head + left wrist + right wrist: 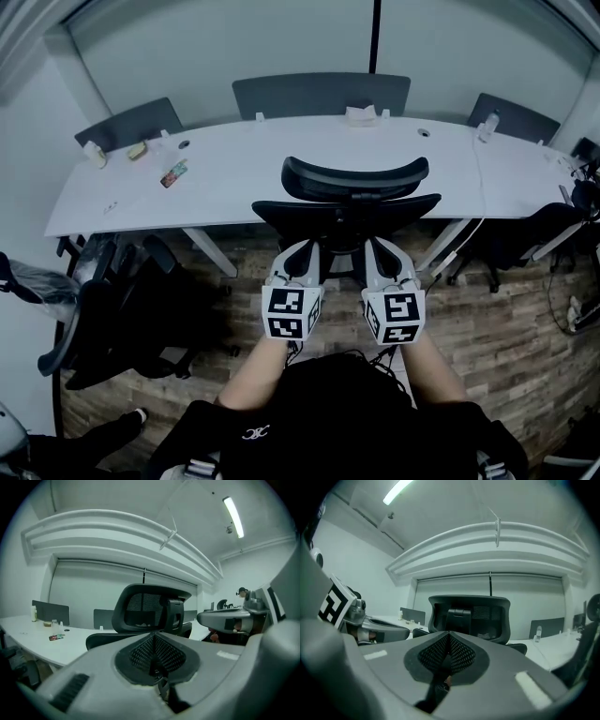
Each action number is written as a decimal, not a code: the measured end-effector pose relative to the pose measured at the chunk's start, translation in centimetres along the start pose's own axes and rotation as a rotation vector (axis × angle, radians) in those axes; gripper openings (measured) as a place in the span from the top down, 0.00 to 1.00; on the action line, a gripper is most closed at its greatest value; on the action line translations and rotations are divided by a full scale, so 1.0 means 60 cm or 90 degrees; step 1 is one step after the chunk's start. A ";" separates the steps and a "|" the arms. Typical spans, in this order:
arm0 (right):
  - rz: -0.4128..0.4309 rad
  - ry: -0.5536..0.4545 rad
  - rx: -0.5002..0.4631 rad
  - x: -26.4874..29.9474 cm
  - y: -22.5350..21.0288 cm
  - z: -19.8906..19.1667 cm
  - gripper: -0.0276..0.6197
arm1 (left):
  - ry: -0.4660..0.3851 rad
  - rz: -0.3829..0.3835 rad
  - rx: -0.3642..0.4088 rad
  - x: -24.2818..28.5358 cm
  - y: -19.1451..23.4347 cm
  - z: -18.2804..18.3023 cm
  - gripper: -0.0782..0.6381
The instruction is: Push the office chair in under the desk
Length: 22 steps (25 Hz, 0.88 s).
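The office chair (352, 202) stands right in front of the two grippers, at the near edge of the one long white table (234, 178). The left gripper (300, 248) and the right gripper (380, 248) are side by side, low behind the chair's back. I cannot tell if they touch it.

Each gripper's own view shows its jaws pressed together with nothing between them, and the chair's back straight ahead.

Only the head view shows the wood floor (487, 319), the person's two arms, and another dark chair (122, 300) off to the left of the left gripper. It also shows three dark panels (321, 94) past the table.

Only the gripper views show the ceiling, with one long light (233, 515). Each one also shows the other gripper off to its side.
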State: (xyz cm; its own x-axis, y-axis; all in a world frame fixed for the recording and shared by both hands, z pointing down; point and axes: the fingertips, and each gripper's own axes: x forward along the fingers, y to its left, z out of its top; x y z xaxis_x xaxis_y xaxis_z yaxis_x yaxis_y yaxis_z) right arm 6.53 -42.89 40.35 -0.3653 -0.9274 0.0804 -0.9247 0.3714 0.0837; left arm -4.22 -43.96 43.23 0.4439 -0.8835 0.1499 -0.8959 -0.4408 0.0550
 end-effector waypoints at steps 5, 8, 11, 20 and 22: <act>0.003 0.016 0.019 -0.002 -0.003 -0.013 0.95 | 0.010 -0.013 -0.006 0.005 -0.027 -0.004 0.88; -0.005 0.015 0.024 -0.005 -0.007 -0.014 0.95 | 0.016 -0.019 0.003 0.009 -0.037 -0.005 0.88; -0.009 0.018 0.029 -0.012 -0.010 -0.017 0.95 | 0.021 -0.022 0.000 0.009 -0.045 -0.006 0.88; -0.005 0.044 0.057 -0.019 -0.012 -0.042 0.95 | 0.041 -0.021 -0.003 0.007 -0.055 -0.026 0.88; -0.007 0.046 0.056 -0.021 -0.014 -0.044 0.95 | 0.041 -0.018 0.009 0.006 -0.058 -0.025 0.88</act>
State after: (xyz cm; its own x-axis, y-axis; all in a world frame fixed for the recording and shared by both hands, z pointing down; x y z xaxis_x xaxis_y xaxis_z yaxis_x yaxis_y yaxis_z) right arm 8.05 -41.94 42.78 -0.3500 -0.9244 0.1518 -0.9354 0.3537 -0.0028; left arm -0.96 -42.50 44.57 0.4665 -0.8589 0.2113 -0.8825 -0.4681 0.0457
